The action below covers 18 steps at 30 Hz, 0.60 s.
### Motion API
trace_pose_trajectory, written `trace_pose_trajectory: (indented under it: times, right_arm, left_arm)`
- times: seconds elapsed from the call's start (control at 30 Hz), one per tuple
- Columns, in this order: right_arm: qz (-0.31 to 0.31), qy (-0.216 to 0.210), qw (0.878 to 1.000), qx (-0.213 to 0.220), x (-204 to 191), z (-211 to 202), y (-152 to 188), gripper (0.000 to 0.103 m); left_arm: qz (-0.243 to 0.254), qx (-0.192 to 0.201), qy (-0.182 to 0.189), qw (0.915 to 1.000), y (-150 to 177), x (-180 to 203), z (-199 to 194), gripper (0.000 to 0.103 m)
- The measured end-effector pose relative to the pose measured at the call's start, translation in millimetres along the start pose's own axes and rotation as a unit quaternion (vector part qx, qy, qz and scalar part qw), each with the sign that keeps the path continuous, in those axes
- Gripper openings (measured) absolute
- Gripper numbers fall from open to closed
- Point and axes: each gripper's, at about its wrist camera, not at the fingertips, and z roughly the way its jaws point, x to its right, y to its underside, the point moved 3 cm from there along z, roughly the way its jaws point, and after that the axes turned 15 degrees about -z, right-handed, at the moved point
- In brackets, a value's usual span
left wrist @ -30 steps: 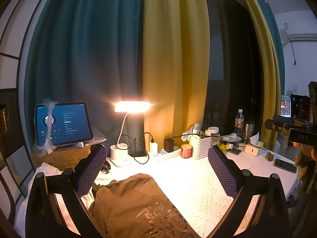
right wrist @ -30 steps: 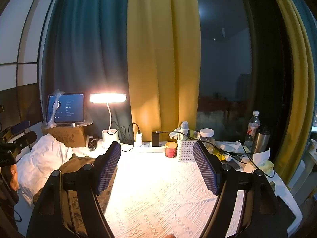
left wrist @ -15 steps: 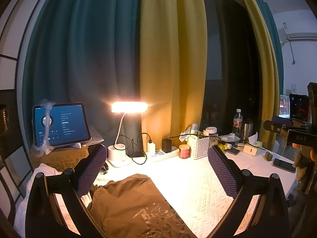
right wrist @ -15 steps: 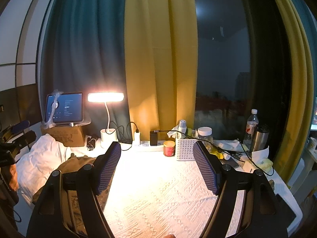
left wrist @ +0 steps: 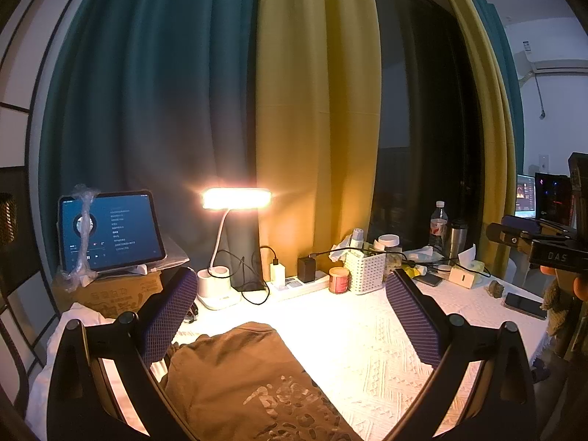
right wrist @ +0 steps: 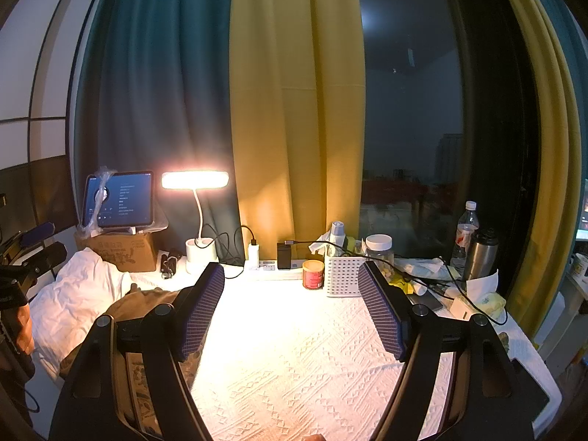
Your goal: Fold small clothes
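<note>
A brown garment with a pale print (left wrist: 250, 378) lies on the white textured tablecloth (left wrist: 367, 352) at the left of the table. In the right wrist view it (right wrist: 147, 301) shows partly behind the left finger. My left gripper (left wrist: 290, 316) is open and empty, held above the garment's far edge. My right gripper (right wrist: 292, 312) is open and empty, above the bare cloth (right wrist: 294, 360) to the right of the garment. The right gripper also shows at the far right in the left wrist view (left wrist: 544, 246).
A lit desk lamp (left wrist: 235, 198), power strip (left wrist: 297, 283), red jar (left wrist: 338, 279), white basket (left wrist: 367, 270), bottle (left wrist: 439, 224) and steel flask (left wrist: 457, 237) line the back. A tablet (left wrist: 110, 229) stands on a cardboard box at left. A phone (left wrist: 523, 305) lies at right. White bedding (right wrist: 73, 301) is at left.
Both views have shifted slightly; the left gripper has eased back and up a little over the garment. Both grippers stay open and nothing was taken hold of.
</note>
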Motion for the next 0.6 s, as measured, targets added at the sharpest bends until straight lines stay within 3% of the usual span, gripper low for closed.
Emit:
trace_pose_trajectory:
  times: [0.6]
  right_arm:
    - [0.001,0.001,1.0,-0.004,0.1,-0.6,2.6,0.078]
  left_arm:
    - [0.003,0.003,0.004,1.0,1.3,0.7,-3.6,0.101]
